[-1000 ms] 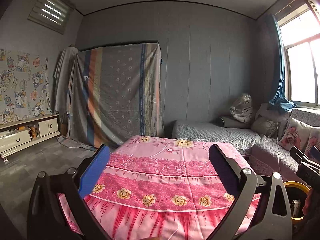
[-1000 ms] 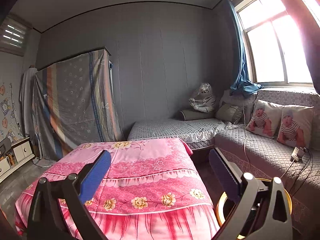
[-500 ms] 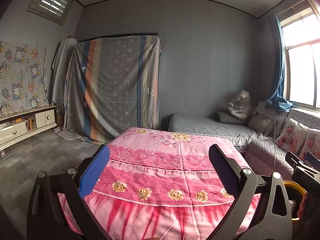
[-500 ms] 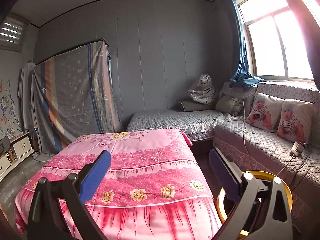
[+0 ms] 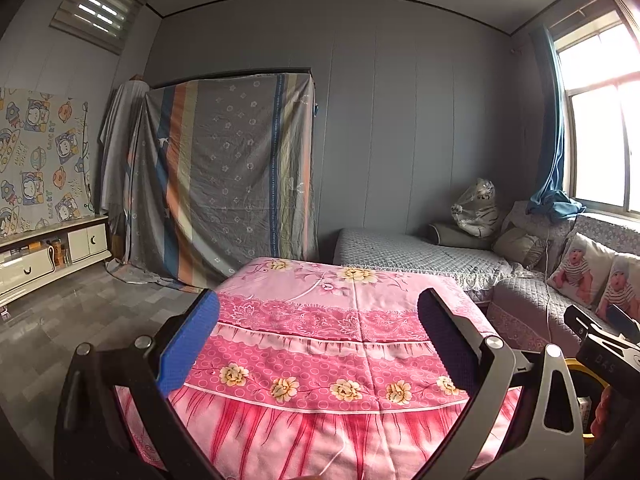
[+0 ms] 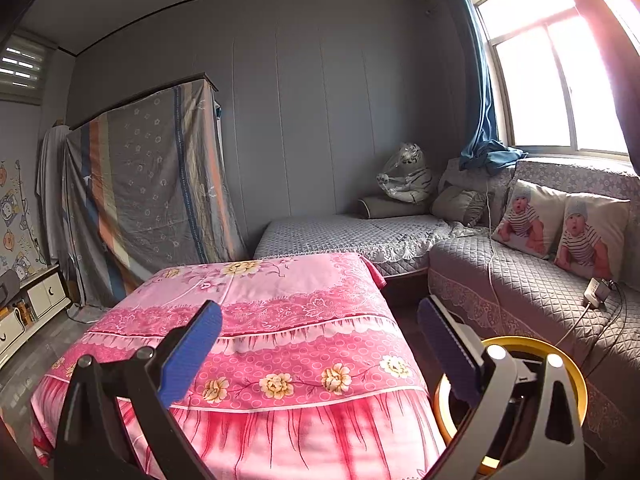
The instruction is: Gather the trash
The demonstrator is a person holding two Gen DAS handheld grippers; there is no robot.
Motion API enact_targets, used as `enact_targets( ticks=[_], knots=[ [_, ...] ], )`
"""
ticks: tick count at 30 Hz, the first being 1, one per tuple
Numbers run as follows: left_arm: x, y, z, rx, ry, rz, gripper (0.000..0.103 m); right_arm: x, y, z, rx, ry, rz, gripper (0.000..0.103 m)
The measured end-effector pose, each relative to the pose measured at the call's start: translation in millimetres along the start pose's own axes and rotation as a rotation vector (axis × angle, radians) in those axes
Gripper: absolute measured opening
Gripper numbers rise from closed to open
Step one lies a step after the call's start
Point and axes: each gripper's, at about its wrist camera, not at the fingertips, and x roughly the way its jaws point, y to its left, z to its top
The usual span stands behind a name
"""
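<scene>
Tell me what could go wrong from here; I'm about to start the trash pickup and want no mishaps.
1. The white charger cable trails down the grey sofa toward the gap beside the yellow-rimmed bin; the right gripper could snag it when reaching there.
2. The pink floral cloth hangs loose over the table edge, so a low pass by the open left gripper might catch and drag it.
3. No trash shows on the cloth, so a grab there may only pinch fabric.

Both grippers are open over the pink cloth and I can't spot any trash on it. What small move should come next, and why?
Probably tilt the right gripper down toward the yellow-rimmed bin beside the pink-covered table. The tabletop shows no trash, both the right and the left gripper are open and hold nothing, and the floor near the bin is mostly hidden.
</scene>
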Motion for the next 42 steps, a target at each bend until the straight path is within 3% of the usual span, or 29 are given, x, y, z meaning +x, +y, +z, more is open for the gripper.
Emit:
enact_targets(
  ticks=[42],
  knots=[
    [2,-11,-2,-0.004,0.018,-0.03,0.095,6,-8,-6,0.026,0.033,-0.005,0.095]
  ],
)
